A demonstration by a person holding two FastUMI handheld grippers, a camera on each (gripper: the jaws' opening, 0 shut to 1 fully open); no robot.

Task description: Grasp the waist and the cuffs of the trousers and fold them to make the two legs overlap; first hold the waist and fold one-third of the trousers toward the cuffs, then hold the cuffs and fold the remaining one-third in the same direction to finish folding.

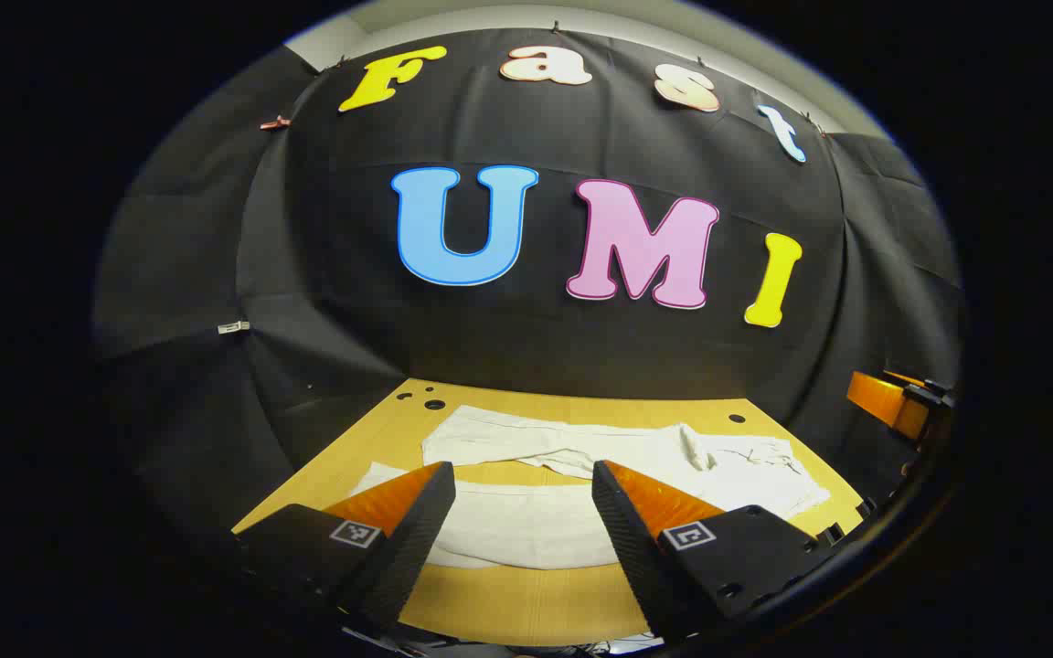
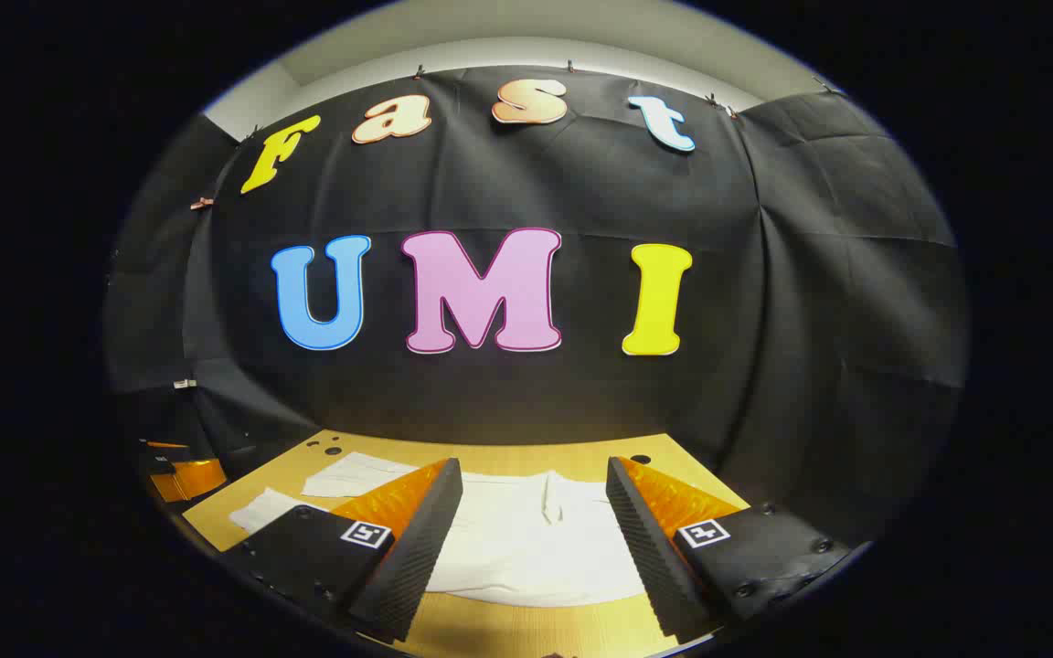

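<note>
Left gripper view: white trousers [image 1: 581,493] are seen laid flat on the wooden table [image 1: 526,599], spread across its width. The two legs are splayed, one running toward 10 o'clock at the far side and one curving toward 8 o'clock at the near side, with a wedge of bare table between them. The waist end is bunched and wrinkled at about 2 o'clock. The left gripper [image 1: 524,493] is held above the near edge of the table, its fingers [image 1: 417,521] set wide apart with nothing between them; the near leg is framed in the gap but is not touched. Small dark holes [image 1: 435,404] are noted in the table at 11 o'clock and 1 o'clock. Part of the other gripper [image 1: 892,402] is glimpsed at 3 o'clock, at the edge of the view; its state cannot be told from here.

Right gripper view: the waist end of the trousers [image 2: 536,539] is seen straight ahead, with a central seam or fly fold running away from the camera. The legs are trailed off toward 9 o'clock. The right gripper [image 2: 534,493] is held over the near table [image 2: 526,631] edge, its fingers [image 2: 421,530] spread wide and empty, clear of the cloth. The other gripper [image 2: 184,475] is visible at 9 o'clock, well apart from the right one.
</note>
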